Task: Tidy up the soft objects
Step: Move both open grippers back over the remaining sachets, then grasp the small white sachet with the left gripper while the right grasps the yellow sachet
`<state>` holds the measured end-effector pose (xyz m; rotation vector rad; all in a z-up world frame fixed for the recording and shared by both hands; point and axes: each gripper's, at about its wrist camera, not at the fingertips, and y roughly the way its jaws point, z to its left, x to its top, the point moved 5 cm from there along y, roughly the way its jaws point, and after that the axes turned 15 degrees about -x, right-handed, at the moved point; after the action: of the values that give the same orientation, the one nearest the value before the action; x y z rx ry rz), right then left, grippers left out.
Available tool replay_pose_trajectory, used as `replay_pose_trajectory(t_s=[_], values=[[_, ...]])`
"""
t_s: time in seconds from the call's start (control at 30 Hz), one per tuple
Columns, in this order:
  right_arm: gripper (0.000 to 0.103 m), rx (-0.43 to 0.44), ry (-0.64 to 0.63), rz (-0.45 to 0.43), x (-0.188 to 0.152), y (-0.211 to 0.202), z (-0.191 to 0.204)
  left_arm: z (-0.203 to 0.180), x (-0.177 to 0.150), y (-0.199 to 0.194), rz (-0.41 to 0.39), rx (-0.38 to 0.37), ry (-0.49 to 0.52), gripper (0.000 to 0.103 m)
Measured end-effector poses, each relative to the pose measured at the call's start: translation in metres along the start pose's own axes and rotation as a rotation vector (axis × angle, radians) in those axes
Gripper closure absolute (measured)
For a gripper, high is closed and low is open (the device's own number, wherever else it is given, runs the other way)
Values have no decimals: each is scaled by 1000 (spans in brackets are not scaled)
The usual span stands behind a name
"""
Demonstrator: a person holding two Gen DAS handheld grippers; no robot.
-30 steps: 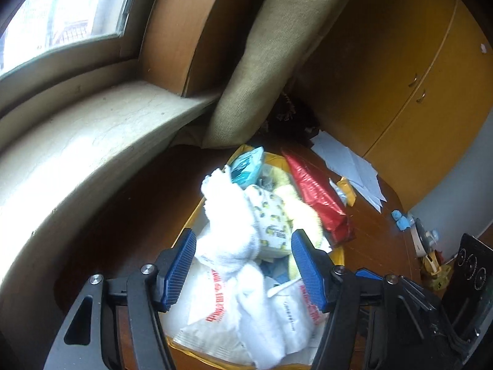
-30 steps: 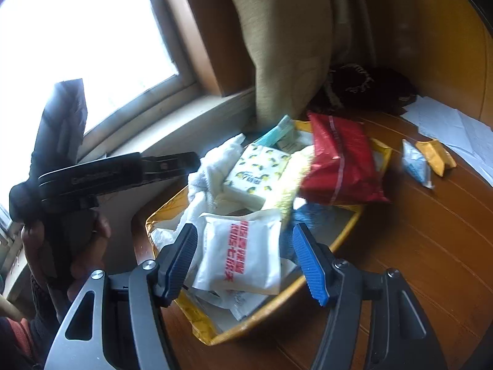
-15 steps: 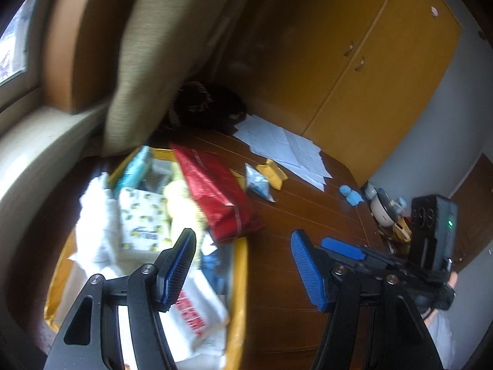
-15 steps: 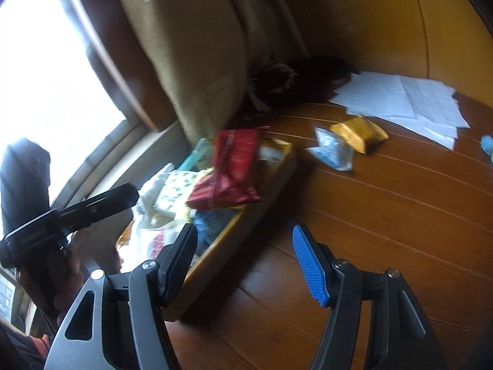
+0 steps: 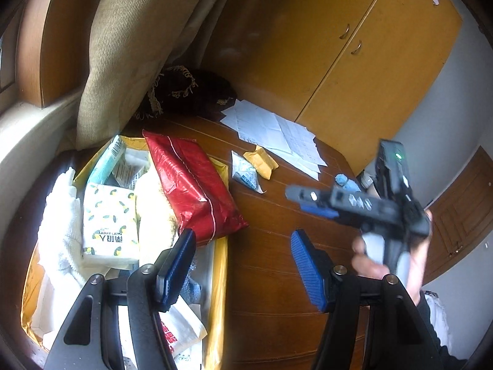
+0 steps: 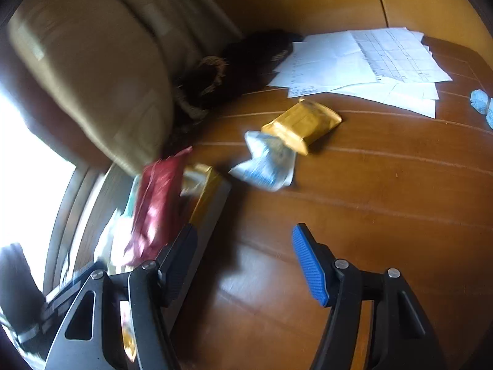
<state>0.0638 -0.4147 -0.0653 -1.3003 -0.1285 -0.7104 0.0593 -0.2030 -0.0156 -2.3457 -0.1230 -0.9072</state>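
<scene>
A yellow tray (image 5: 220, 265) on the wooden table holds soft packs: a red foil pack (image 5: 191, 185), a lemon-print tissue pack (image 5: 109, 225), a white towel (image 5: 58, 225) and white bags. A blue-white packet (image 5: 245, 174) and a yellow packet (image 5: 260, 160) lie loose on the table beyond it. My left gripper (image 5: 243, 257) is open and empty over the tray's right edge. My right gripper (image 6: 245, 254) is open and empty above bare table, short of the blue-white packet (image 6: 266, 162) and yellow packet (image 6: 300, 125). It also shows in the left wrist view (image 5: 311, 202).
White papers (image 6: 363, 64) lie at the table's far side near a dark fringed cloth (image 5: 188, 92). A tan curtain (image 5: 129, 46) hangs over the tray's far end. Yellow cupboards (image 5: 354, 46) stand behind. Small blue items (image 6: 480, 101) sit at the table's right edge.
Both grippers swung right, away from the tray's middle toward the table. The right gripper now faces the two loose packets, which appear nearer. Both stayed open.
</scene>
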Motion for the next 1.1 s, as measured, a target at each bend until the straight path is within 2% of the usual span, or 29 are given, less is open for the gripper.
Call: replay_pose_trajectory(t_s=[0.37,0.53,0.83,0.97,1.0,1.03,1.1], values=[[39,-42,175,61,74,58,-13,8,9,-9,-13,-21,-3,36],[39,-94,226,87,99,87,-19,14,8,-11,-11,-20,-8,36],[37,-238,225,99,103,107,-24,16,8,-8,10,-16,-18,36],[36,-229,231,99,97,107,-30,9,7,-10,3,-7,-8,36],[42,-223,231,97,95,106,-31,7,7,-9,8,-9,-9,36],[51,-217,225,100,92,106,-32,4,6,-8,13,-11,-4,36],[56,-203,219,110,86,101,-34,0,6,-5,20,3,10,36]])
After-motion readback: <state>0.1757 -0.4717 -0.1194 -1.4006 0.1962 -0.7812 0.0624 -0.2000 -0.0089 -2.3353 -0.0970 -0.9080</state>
